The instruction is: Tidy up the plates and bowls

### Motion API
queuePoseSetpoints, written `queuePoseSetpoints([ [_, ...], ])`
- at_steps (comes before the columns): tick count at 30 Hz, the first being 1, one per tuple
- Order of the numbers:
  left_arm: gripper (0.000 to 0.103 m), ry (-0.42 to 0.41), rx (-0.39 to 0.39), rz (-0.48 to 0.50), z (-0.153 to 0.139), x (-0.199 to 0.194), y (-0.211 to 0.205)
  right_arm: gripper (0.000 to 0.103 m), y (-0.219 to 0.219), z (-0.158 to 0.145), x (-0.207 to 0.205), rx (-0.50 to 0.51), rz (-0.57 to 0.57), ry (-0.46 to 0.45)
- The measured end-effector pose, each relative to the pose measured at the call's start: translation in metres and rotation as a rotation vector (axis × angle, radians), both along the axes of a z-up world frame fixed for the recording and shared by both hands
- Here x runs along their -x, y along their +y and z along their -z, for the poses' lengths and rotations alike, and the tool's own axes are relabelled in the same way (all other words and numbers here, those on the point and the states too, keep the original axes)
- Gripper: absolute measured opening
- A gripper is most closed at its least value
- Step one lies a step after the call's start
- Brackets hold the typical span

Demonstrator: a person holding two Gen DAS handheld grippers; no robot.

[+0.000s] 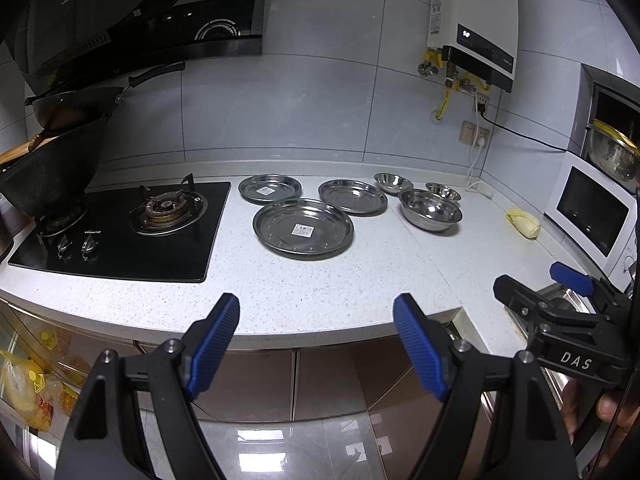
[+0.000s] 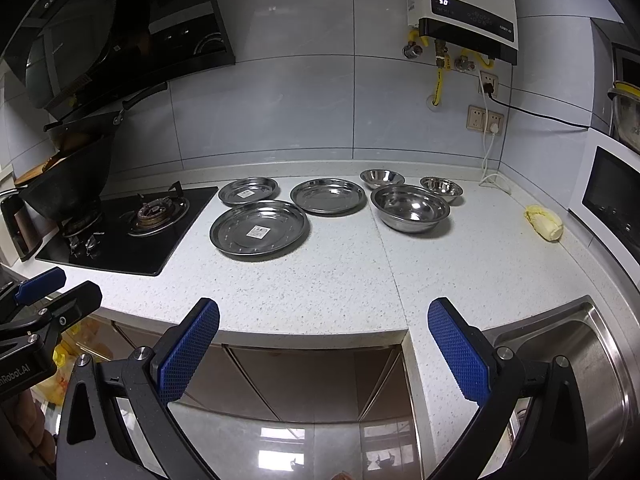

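We are looking at white speckled stone countertop point(image 2: 320, 280). Black glass gas hob point(image 1: 120, 232) sitting at its left end. Largest round steel plate point(image 2: 260, 229) lying nearest us, two smaller steel plates point(image 2: 328, 196) point(image 2: 248, 191) behind it. Big steel bowl point(image 2: 410, 207) sitting right of plates, two small steel bowls point(image 2: 382, 178) point(image 2: 441, 188) behind. Yellowish lump point(image 2: 545, 222), possibly cabbage, lying far right. We are holding left gripper point(image 1: 316, 344) and right gripper point(image 2: 324, 354) short of counter edge, jaws spread wide, gripping nothing.
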State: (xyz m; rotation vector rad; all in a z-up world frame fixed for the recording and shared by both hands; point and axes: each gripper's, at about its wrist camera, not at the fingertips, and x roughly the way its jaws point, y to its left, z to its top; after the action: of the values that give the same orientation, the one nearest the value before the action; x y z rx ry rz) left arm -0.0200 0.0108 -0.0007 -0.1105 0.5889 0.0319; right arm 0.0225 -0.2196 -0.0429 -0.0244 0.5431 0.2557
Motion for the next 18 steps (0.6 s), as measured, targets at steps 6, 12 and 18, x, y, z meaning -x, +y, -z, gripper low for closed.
queuePoseSetpoints([
  [6,0.079,0.002,0.002,0.0,0.0,0.0021,0.0005,0.102,-0.0005,0.0004,0.0013,-0.001,0.002,-0.001],
  [12,0.079,0.005,0.004,0.002,-0.0002,0.0058,0.0,0.102,-0.0014,0.0018,0.0038,-0.003,0.004,0.001],
  [18,0.079,0.006,0.004,0.001,-0.0007,0.006,0.0,0.102,-0.0015,0.0016,0.0041,-0.003,0.003,0.001],
])
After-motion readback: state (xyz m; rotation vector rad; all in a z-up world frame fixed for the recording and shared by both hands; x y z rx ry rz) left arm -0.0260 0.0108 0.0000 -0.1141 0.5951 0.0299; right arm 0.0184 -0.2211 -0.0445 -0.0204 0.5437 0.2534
